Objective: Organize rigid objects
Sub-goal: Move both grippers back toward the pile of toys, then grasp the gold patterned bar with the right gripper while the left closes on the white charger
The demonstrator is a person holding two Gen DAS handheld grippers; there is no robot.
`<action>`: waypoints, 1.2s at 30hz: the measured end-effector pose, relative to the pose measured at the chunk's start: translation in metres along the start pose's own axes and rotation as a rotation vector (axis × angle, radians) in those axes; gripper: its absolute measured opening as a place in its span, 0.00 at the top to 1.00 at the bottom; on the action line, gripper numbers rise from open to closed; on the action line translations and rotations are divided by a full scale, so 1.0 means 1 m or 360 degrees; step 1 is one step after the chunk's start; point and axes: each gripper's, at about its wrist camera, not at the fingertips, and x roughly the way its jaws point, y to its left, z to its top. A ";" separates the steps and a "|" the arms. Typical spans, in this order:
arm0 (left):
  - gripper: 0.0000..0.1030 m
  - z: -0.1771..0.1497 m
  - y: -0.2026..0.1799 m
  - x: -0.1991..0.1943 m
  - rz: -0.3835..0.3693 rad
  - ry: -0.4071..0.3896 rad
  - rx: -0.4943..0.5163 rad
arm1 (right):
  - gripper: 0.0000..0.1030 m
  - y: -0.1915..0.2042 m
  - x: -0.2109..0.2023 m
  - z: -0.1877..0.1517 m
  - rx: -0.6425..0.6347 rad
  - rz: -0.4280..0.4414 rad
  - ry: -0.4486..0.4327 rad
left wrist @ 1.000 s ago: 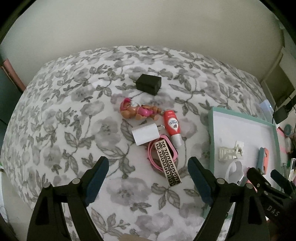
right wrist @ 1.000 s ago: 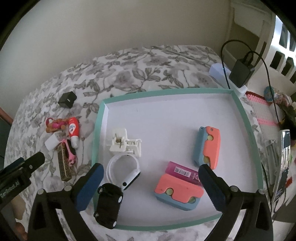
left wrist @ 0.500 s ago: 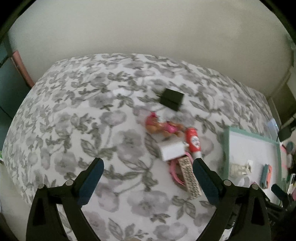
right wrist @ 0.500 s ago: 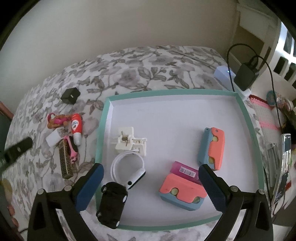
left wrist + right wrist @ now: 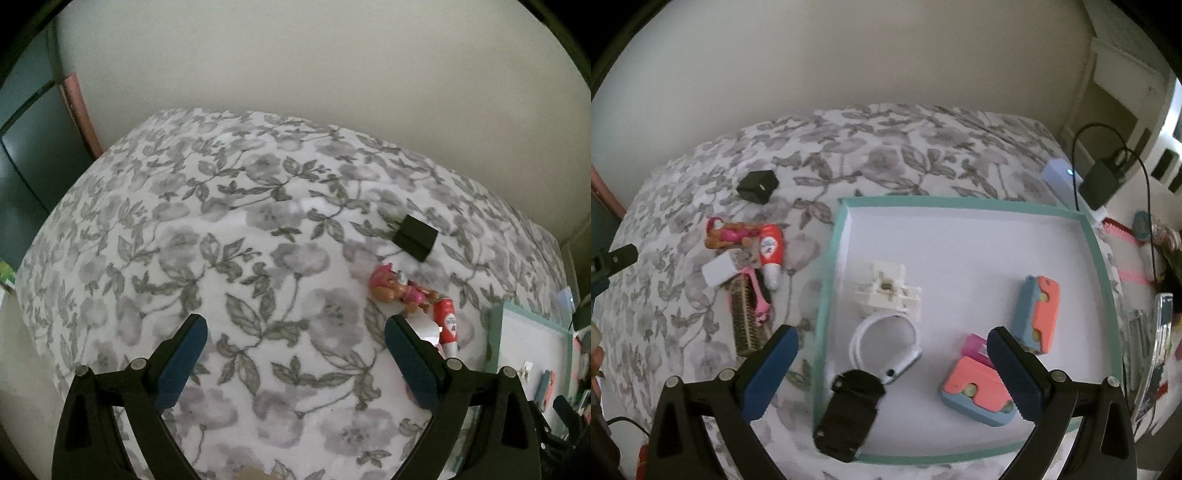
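Six loose pieces are lying outside the shallow teal-rimmed white tray, on the grey floral bedspread: a black cube charger, a pink-and-tan toy figure, a red-and-white squeeze tube, a white plug adapter, a gold patterned bar and a pink strap beneath it.

The left gripper, jaws spread and empty, is now pointing at bare bedspread; a second ago the pile sat between its fingers, and now it is sliding to the right edge (so the next pick is looking undecided).

The right gripper, likewise released and empty, is hovering over the tray, which is holding a black toy car, a white cable coil, a cream plastic block, two coral-and-blue cases and a magenta box.
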 end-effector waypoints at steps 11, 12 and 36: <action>0.06 0.002 0.022 0.018 -0.0107 0.0054 -0.0149 | 0.00 0.052 0.011 0.013 -0.0094 0.0137 -0.0038; 0.06 0.001 0.022 0.023 -0.0102 0.0088 -0.0142 | 0.00 0.059 0.014 0.013 -0.0110 0.0138 -0.0035; 0.06 -0.007 -0.018 0.062 -0.0375 0.0334 -0.0109 | 0.29 0.110 0.063 0.001 -0.0342 0.0197 0.0146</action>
